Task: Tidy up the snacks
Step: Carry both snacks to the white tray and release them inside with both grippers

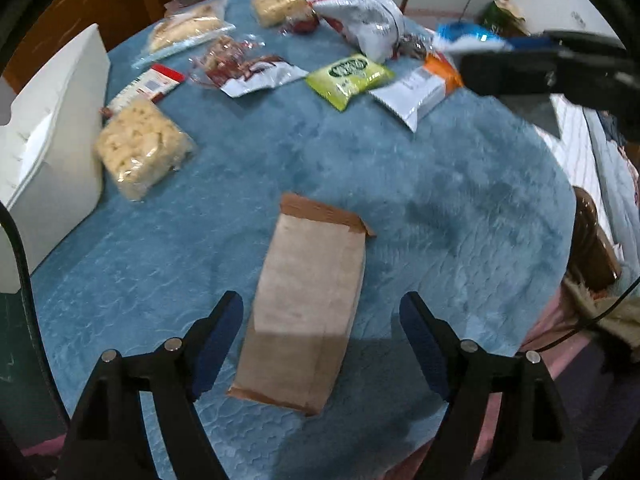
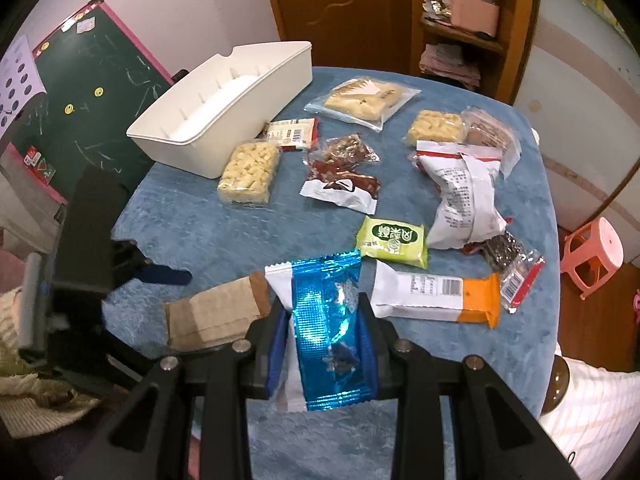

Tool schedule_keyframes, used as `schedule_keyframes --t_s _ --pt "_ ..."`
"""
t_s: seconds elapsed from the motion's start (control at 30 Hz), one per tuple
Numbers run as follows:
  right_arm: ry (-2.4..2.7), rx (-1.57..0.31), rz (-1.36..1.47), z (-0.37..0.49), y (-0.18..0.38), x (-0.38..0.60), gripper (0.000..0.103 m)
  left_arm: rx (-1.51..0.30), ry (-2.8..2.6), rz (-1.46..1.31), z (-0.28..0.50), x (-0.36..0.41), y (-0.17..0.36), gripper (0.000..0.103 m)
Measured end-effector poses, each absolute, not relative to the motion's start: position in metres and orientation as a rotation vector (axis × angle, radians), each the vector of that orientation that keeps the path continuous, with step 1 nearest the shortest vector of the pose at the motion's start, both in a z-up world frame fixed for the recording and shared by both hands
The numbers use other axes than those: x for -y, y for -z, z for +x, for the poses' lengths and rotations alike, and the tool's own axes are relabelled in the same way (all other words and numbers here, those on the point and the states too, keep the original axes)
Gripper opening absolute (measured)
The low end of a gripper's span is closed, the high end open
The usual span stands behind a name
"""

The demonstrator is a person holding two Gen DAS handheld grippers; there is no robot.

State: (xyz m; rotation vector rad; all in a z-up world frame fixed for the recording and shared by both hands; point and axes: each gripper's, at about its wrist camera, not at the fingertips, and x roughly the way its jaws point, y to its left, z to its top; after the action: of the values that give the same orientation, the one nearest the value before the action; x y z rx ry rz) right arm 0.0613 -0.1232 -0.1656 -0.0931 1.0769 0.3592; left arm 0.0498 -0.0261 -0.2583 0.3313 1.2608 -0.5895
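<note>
Left wrist view: the left gripper [image 1: 322, 340] is seen from above, pointed steeply down at a blue textured tablecloth [image 1: 440, 208]. Its jaws are spread wide, and a brown paper packet [image 1: 308, 304] lies flat on the cloth between them; the blue pads are clear of the packet's long edges on both sides. The packet's folded end is turned away from the gripper.

Right wrist view: the right gripper [image 2: 326, 336] is closed narrowly on a blue foil snack packet [image 2: 326, 316], which is held upright between the pads and lifted above the cloth. The same brown paper packet [image 2: 216, 312] is seen lying just to the left of this gripper, with the left gripper [image 2: 160, 274] over it at the picture's left.

A white plastic bin [image 2: 224, 128] stands at the far left edge of the table, its inside bare in this view. Just beside its wall lie a clear bag of pale puffed pieces [image 2: 250, 172] and a small red-and-white sachet [image 2: 292, 134]. Farther from the grippers are scattered a green packet [image 2: 392, 242], a white-and-orange bar wrapper [image 2: 436, 294], a crumpled white bag [image 2: 464, 196] and a red-and-white packet [image 2: 342, 188]. All of these are well apart from the left gripper; the green packet and the bar wrapper lie near the right gripper, untouched.
</note>
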Motion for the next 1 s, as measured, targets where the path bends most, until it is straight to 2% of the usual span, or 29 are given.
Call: schedule_keyframes --t_s 0.17,0.2,0.23,0.27,0.5,0.73,1.0 --pt "-0.355 -1.088 -0.085 0.061 0.171 0.126 0.032 -1.262 0.577 0.393 0.049 0.033 0.269 0.077" --pt "-0.354 -1.092 -0.083 0.061 0.173 0.127 0.032 -1.269 0.571 0.407 0.049 0.034 0.273 0.074" --pt "-0.353 -1.097 -0.079 0.061 0.175 0.127 0.032 -1.273 0.557 0.427 0.049 0.035 0.277 0.063" --pt "-0.353 -1.101 -0.076 0.062 0.177 0.127 0.032 -1.278 0.538 0.453 0.049 0.037 0.281 0.060" --pt "-0.356 -1.102 -0.073 0.061 0.179 0.126 0.032 -1.234 0.485 0.416 0.047 0.032 0.270 0.057" --pt "-0.394 -1.089 -0.074 0.073 0.163 0.109 0.032 -1.127 0.406 0.263 0.051 -0.006 0.200 0.057" --pt "-0.490 -1.003 -0.083 0.119 0.100 0.042 0.032 -0.933 0.102 0.031 0.119 -0.114 0.079 0.057"
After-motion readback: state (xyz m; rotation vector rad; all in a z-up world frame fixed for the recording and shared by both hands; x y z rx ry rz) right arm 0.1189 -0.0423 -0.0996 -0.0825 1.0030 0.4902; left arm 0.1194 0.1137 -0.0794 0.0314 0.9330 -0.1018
